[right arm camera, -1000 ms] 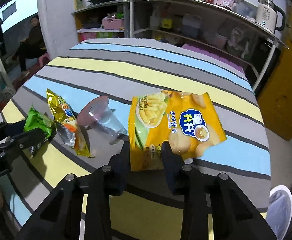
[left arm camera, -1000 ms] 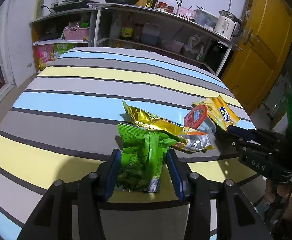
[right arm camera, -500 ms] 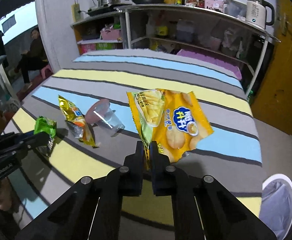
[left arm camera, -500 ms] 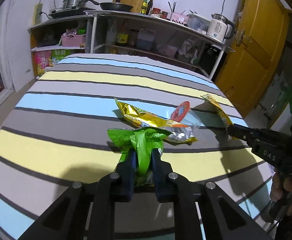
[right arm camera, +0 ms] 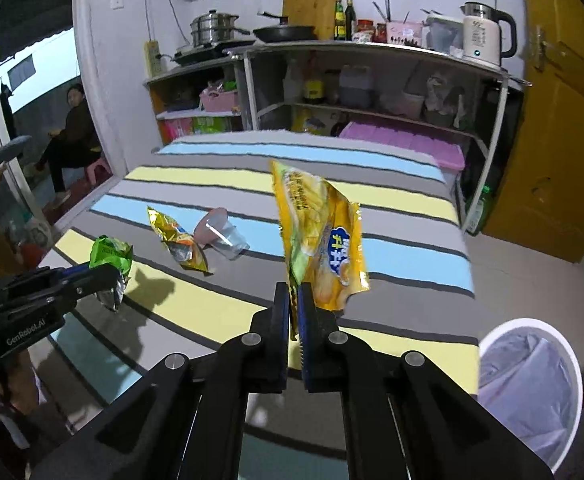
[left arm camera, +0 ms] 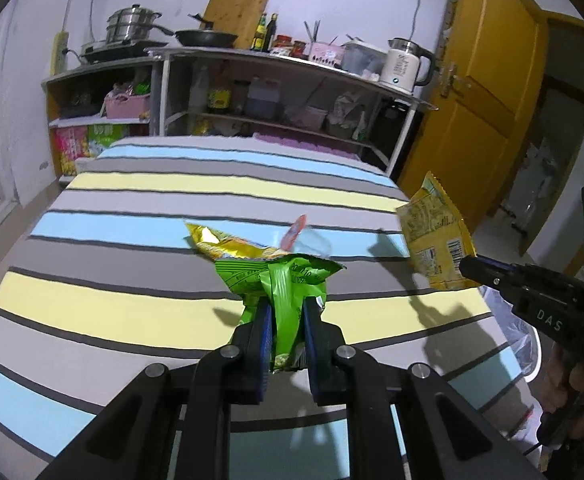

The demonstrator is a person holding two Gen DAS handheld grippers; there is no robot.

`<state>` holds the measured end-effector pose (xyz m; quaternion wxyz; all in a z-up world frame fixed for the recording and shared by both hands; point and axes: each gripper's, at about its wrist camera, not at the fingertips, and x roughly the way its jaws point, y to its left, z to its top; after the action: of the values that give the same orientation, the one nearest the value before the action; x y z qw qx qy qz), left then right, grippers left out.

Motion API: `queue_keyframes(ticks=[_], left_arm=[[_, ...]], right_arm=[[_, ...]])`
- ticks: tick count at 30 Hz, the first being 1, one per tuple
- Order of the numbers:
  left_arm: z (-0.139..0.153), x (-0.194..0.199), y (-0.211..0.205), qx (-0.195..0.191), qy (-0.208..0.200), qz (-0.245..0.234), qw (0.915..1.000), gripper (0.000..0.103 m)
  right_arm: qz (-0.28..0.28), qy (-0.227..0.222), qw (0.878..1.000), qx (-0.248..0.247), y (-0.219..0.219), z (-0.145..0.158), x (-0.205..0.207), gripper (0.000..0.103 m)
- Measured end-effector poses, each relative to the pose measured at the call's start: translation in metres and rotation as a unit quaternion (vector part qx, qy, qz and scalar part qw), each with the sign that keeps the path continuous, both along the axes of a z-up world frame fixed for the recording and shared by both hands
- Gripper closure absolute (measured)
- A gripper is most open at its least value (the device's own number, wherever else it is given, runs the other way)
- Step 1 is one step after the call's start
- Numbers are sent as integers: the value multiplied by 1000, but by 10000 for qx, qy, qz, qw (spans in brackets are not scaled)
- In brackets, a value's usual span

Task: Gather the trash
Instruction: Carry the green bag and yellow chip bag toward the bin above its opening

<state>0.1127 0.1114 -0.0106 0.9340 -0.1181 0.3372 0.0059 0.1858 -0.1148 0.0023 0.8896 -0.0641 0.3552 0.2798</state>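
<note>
— While both wrappers hang clear of the striped table, note the tools. Left gripper?

— Jaws drawn in on the green snack bag, pads pressing its crumpled lower half. They have just closed in on it; bag held above the cloth, top fanned out.

— Right gripper?

— Nearly fully closed, pinching the bottom edge of the yellow chip bag, which stands upright above the pads, off the table.

— What lies on the table?

— Gold foil wrapper flat on the grey and blue stripes, clear plastic cup on its side just beside it, pink lid end toward the far shelves.

— Bin?

— White bin with a clear liner, on the floor off the table's near right corner, below the yellow chip bag's side.
</note>
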Motion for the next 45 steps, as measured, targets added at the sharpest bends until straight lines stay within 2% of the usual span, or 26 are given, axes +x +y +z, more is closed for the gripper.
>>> queue_keyframes(ticks=[7,23,45], left_arm=[[18,-7,-17,68,-150,-142,9998,88],[36,-9,-48,117,-312,-463,9984,88],[51,21,-142,159,-381,-1348,9900,88]], right_arm=[[-60,-102,9998,131,-12,12,-14,100],[-262,-380,9984,330,-42,33,-38,100],[-1036,-568,9919,456,-125,42,-53,100]])
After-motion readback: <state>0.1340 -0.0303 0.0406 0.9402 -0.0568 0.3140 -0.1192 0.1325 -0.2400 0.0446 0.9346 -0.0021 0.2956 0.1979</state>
